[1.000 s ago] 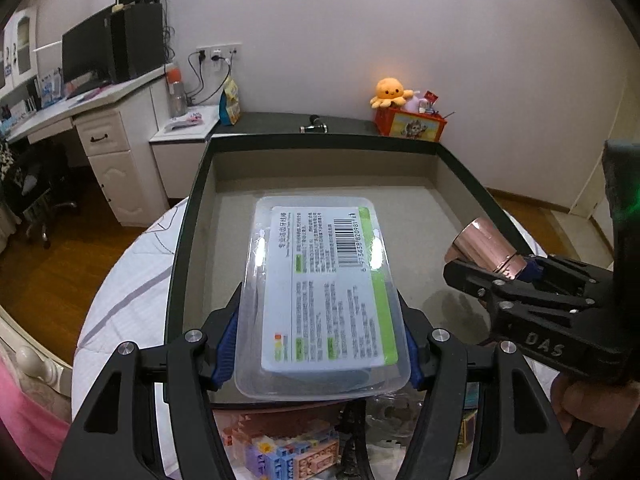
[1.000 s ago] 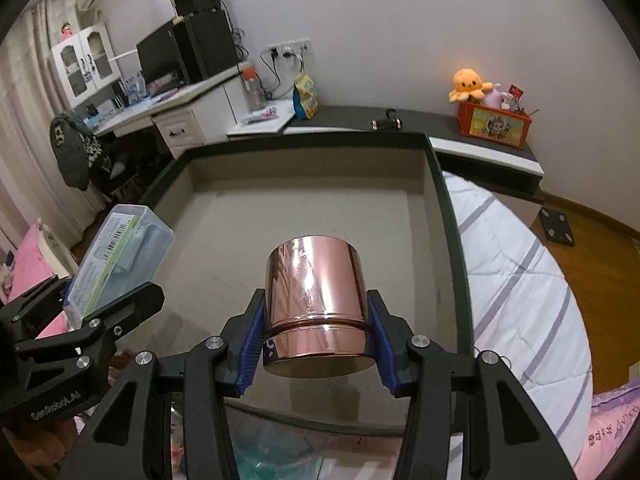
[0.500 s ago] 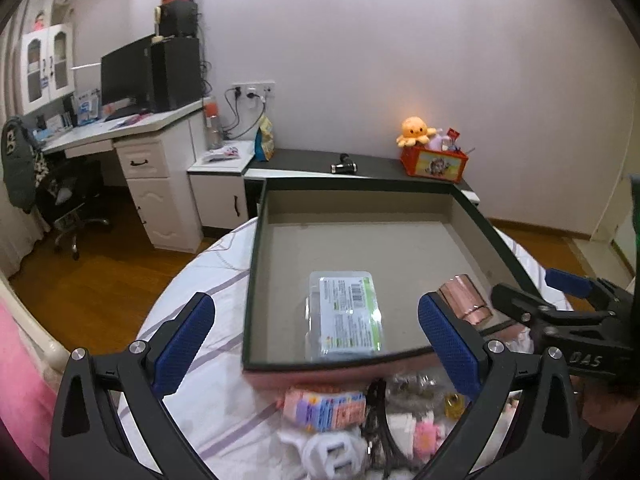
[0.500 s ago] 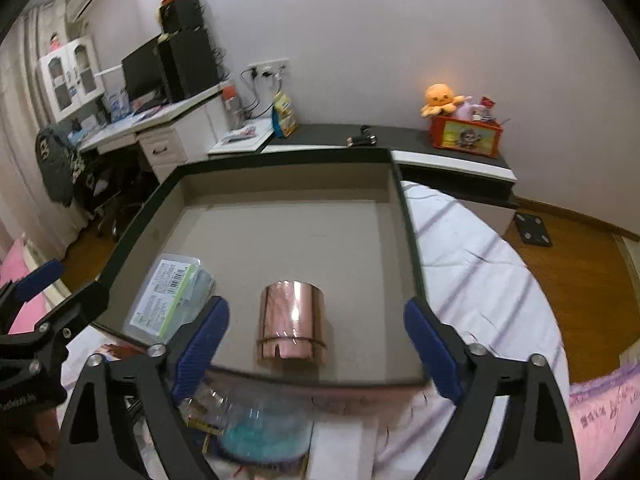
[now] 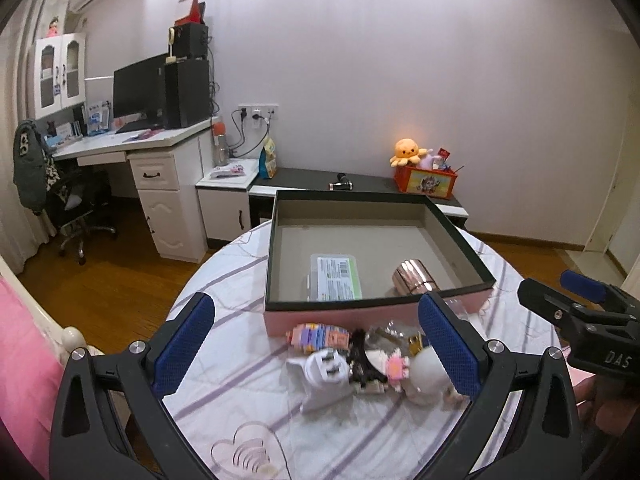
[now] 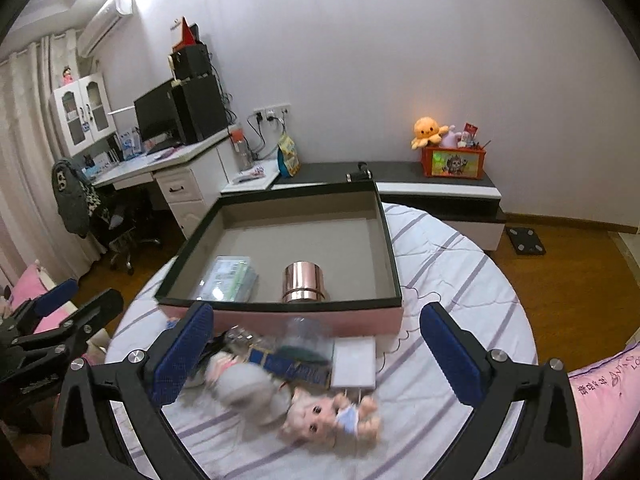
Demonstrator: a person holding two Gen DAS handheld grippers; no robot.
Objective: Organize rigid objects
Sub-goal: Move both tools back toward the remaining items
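Observation:
A shallow box (image 5: 376,309) (image 6: 280,307) with a dark rim and pink sides stands on a round table. Inside lie a clear plastic case with a green label (image 5: 335,277) (image 6: 230,277) and an upright copper cup (image 5: 412,278) (image 6: 302,282). My left gripper (image 5: 316,344) is open and empty, held back above the table in front of the box. My right gripper (image 6: 314,350) is open and empty too. Loose items lie in front of the box: a pastel brick block (image 5: 318,336), a white plug (image 5: 324,368), a small doll (image 6: 332,416) and a white card (image 6: 355,362).
The table has a white cloth with purple stripes (image 5: 240,380). A pink bed edge (image 5: 24,380) is at the left. A desk with a monitor (image 5: 140,96), a low dark shelf and a red box with an orange plush (image 5: 408,152) line the far wall.
Both grippers opened, leaving the plastic case and the copper cup in the box, then drew back and up away from it. The loose items in front of the box came into view.

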